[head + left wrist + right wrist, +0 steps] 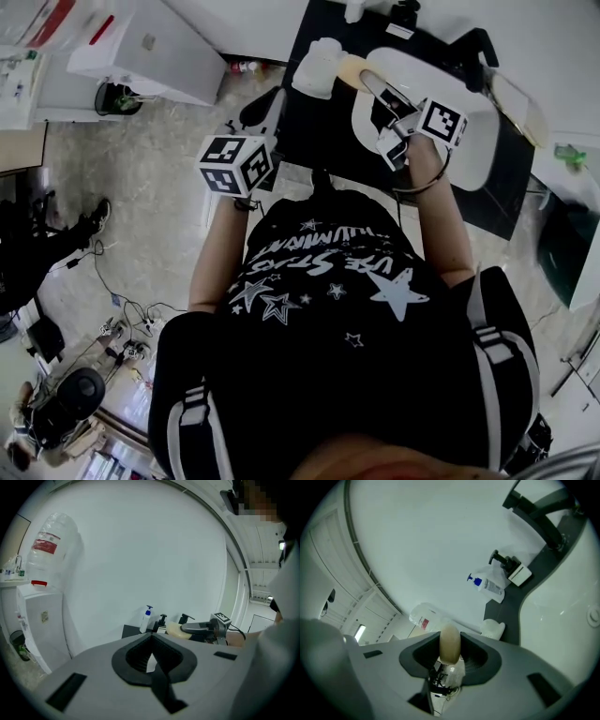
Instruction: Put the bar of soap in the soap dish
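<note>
We find the bar of soap (450, 645), pale beige and rounded, pinched upright between the two pads of the right gripper (370, 84). The jaws stand wide on it and the soap's far end shows past the pads. In the head view the soap hangs above the left edge of the white sink (472, 141), just beside the white soap dish (317, 66). We cannot tell whether soap and dish touch. The dish sits on the black counter (323, 131), and what we see of its top is bare white. The basin of the sink likewise shows only white.

We note the left gripper (152, 638) held well to the left of the counter, above the floor. Its fingers are pressed together at the tips with nothing between them.

Against the wall stand a white bottle with a blue pump (487, 584) and a black pump dispenser (509, 568), near the black faucet (543, 515).
</note>
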`<action>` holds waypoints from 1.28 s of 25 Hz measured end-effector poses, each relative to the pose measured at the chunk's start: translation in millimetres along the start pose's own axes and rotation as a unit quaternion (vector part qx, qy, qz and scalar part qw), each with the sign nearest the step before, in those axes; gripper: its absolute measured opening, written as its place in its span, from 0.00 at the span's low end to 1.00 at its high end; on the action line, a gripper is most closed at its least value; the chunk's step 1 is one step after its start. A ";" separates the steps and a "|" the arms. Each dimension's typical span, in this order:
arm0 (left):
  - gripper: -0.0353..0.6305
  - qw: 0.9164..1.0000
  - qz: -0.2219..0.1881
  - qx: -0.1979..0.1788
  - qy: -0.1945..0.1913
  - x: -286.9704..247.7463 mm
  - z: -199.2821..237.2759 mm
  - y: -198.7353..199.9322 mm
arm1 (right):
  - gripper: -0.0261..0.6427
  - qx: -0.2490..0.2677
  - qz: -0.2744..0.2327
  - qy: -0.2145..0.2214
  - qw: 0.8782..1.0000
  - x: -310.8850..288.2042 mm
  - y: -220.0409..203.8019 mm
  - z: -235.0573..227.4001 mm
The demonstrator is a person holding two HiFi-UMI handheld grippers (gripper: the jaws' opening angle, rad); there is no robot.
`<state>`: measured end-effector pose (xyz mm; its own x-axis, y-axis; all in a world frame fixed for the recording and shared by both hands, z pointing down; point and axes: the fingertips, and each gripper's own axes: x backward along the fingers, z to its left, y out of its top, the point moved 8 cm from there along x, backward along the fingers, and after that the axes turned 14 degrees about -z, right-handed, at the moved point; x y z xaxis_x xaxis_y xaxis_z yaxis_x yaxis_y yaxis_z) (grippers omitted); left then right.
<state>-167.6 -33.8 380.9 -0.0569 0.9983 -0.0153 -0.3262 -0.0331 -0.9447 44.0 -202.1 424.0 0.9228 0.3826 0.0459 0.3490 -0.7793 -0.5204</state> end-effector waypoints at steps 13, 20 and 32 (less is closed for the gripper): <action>0.07 0.999 0.032 -0.003 -0.018 -49.8 27.3 -1.5 | 0.23 0.157 0.073 -0.105 0.979 -44.4 -0.6 -27.4; 0.07 0.996 0.067 0.001 -0.063 -78.1 53.0 -2.8 | 0.23 0.280 0.116 -0.151 0.941 -69.5 -13.9 -29.1; 0.07 0.984 0.112 0.020 -0.139 -113.9 79.3 -14.1 | 0.23 0.504 0.219 -0.219 0.806 -98.5 -37.4 -11.0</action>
<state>-231.3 -150.9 422.0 -0.3849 0.9143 -0.1262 -0.3136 -0.2582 -0.9138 -58.1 -216.1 448.3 0.6979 0.4905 -0.5218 -0.5088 -0.1732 -0.8433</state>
